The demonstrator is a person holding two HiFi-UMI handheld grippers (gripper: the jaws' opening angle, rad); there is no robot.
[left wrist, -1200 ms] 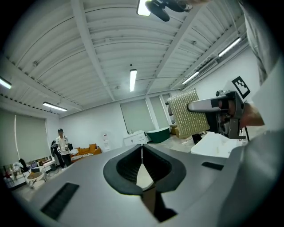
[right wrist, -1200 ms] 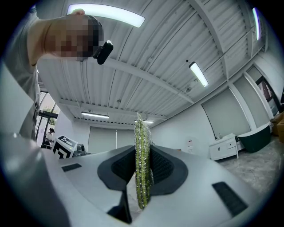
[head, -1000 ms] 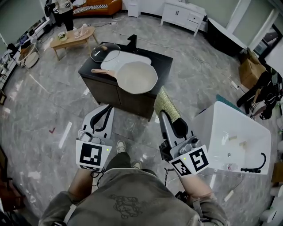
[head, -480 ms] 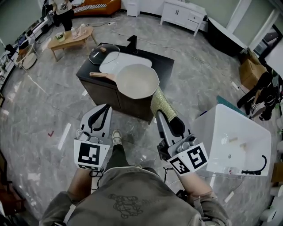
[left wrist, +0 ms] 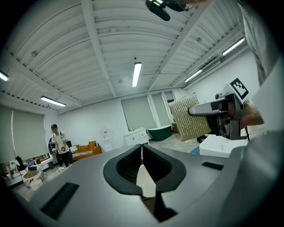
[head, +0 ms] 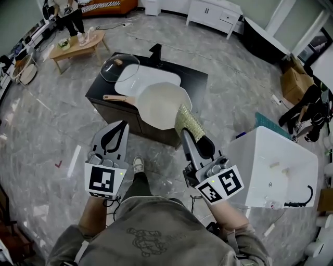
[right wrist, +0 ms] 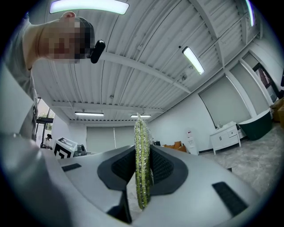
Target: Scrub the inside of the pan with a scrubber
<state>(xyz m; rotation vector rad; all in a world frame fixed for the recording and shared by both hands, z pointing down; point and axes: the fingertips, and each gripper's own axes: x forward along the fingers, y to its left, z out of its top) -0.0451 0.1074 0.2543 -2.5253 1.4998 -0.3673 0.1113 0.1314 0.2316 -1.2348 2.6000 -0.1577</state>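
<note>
Grey marble floor (head: 47,130) spreads through a white-walled room: a dark cabinet (head: 193,79) at 12 o'clock, a wooden coffee table (head: 83,45) and orange sofa (head: 106,6) at 11, a white sideboard (head: 210,13) at 1, a white basin unit (head: 276,161) at 4. Tube lights (left wrist: 136,74) line the ribbed ceiling (left wrist: 111,44).

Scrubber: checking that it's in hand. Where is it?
Head view, right of centre: the scrubber is clamped in the right gripper, its tip showing at the pan's near edge.

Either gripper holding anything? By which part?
Right gripper clamps the scrubber by its near end, the rest sticking out ahead. Left gripper shut, empty.
</note>
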